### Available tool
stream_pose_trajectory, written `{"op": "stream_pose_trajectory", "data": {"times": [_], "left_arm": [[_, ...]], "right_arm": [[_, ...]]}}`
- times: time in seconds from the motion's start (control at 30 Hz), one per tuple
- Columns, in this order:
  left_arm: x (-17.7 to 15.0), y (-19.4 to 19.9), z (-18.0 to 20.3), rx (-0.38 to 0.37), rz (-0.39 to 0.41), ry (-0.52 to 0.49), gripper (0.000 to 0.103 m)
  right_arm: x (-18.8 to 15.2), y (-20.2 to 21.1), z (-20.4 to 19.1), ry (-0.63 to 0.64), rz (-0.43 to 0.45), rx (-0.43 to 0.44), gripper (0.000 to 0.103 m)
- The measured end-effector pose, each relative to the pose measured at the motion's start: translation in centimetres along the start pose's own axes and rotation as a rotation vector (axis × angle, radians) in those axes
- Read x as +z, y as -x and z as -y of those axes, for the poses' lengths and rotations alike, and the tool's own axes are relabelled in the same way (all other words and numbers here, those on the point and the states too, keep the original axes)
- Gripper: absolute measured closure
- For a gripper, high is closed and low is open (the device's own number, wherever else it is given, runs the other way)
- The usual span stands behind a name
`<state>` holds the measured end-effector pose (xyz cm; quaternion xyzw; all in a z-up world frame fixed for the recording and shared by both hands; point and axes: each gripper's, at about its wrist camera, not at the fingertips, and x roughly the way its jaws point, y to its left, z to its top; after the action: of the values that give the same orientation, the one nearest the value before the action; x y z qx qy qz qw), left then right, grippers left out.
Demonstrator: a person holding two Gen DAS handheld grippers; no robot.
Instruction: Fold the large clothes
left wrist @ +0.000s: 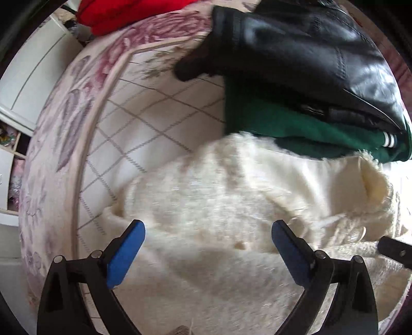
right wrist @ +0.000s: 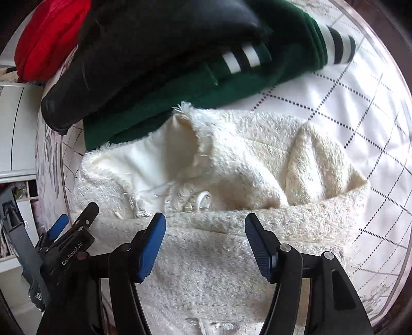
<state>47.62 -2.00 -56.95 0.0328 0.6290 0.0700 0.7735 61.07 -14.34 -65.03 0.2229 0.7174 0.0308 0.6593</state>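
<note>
The fluffy cream-white fleece garment [left wrist: 219, 206] lies spread on the pale quilted bedspread with a grey diamond grid and a mauve floral border [left wrist: 144, 108], and everything else is placed from it. To its far left, past the bed's edge, stands a white panelled cabinet [left wrist: 31, 77]. Beyond the garment's upper left corner, a bright red padded garment [left wrist: 123, 13] sits at the far end of the bed. Directly behind the fleece lies a folded dark green knit garment with white striped cuffs [right wrist: 257, 74], its near edge touching the fleece, with a glossy black leather jacket [left wrist: 309, 51] stacked on top.

The left gripper [left wrist: 208, 247] hovers over the fleece's near left part, blue-padded fingers spread wide with nothing between them. The right gripper [right wrist: 206, 239] hangs over the near right part, just before the folded-over sleeve, fingers likewise wide apart and empty. The fleece's smooth white lining [right wrist: 144, 159] shows at the open neckline, beside a small white loop [right wrist: 203, 201].
</note>
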Motion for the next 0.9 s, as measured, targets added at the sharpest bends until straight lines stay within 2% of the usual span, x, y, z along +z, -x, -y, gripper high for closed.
{"op": "stream_pose_trajectory", "data": {"times": [0.03, 0.1, 0.17, 0.23, 0.3, 0.37, 0.43, 0.47, 0.5, 0.6, 0.63, 0.73, 0.77, 0.83, 0.9], "left_arm": [[0.0, -0.7, 0.7, -0.001, -0.012, -0.015, 0.003], [-0.1, -2.2, 2.0, -0.006, -0.057, -0.042, 0.003], [-0.4, -2.9, 2.9, 0.010, -0.067, -0.068, 0.003], [-0.7, -3.0, 3.2, 0.023, -0.055, -0.081, 0.002], [-0.7, -3.0, 3.1, 0.018, -0.056, -0.073, 0.002], [-0.7, -3.0, 3.0, 0.015, -0.064, -0.062, 0.003], [-0.6, -2.9, 2.9, 0.018, -0.065, -0.060, 0.003], [-0.6, -2.7, 3.0, 0.022, -0.061, -0.062, 0.003], [-0.5, -2.4, 3.1, 0.024, -0.056, -0.066, 0.003], [-0.5, -1.7, 3.5, 0.040, -0.023, -0.084, 0.003], [-0.4, -1.5, 3.6, 0.046, -0.016, -0.086, 0.003], [-0.4, -0.9, 4.1, 0.044, -0.021, -0.085, 0.003], [-0.3, -0.5, 4.3, 0.033, -0.019, -0.087, 0.002], [0.0, 0.6, 4.8, 0.024, 0.007, -0.093, 0.002], [0.7, 1.6, 5.5, 0.014, 0.032, -0.100, 0.002]], "right_arm": [[0.4, -0.6, 0.5, -0.004, -0.003, -0.005, 0.037], [1.0, -1.0, 1.6, 0.027, 0.008, -0.076, 0.038], [0.9, -0.4, 1.2, 0.002, 0.050, -0.061, 0.038], [0.9, 1.8, 2.1, -0.016, 0.118, -0.040, 0.038], [1.3, 3.1, 3.4, 0.000, 0.160, -0.063, 0.037], [2.6, 1.6, 4.4, 0.024, 0.091, -0.098, 0.037], [3.6, -1.4, 3.8, 0.064, 0.027, -0.036, 0.041], [3.9, -2.3, 3.5, 0.078, 0.024, -0.047, 0.086], [4.1, -2.5, 3.1, 0.079, 0.050, -0.064, 0.096], [4.3, -0.4, 1.5, 0.084, 0.182, -0.010, 0.097], [4.5, -0.4, 1.1, 0.098, 0.182, 0.013, 0.097], [5.7, -2.5, 2.6, 0.103, -0.009, 0.031, 0.090], [6.0, -1.9, 3.7, 0.085, -0.026, 0.053, 0.088], [5.8, 1.1, 6.9, -0.006, 0.022, 0.106, 0.074], [5.3, 4.9, 11.4, -0.091, 0.112, 0.060, 0.054]]}}
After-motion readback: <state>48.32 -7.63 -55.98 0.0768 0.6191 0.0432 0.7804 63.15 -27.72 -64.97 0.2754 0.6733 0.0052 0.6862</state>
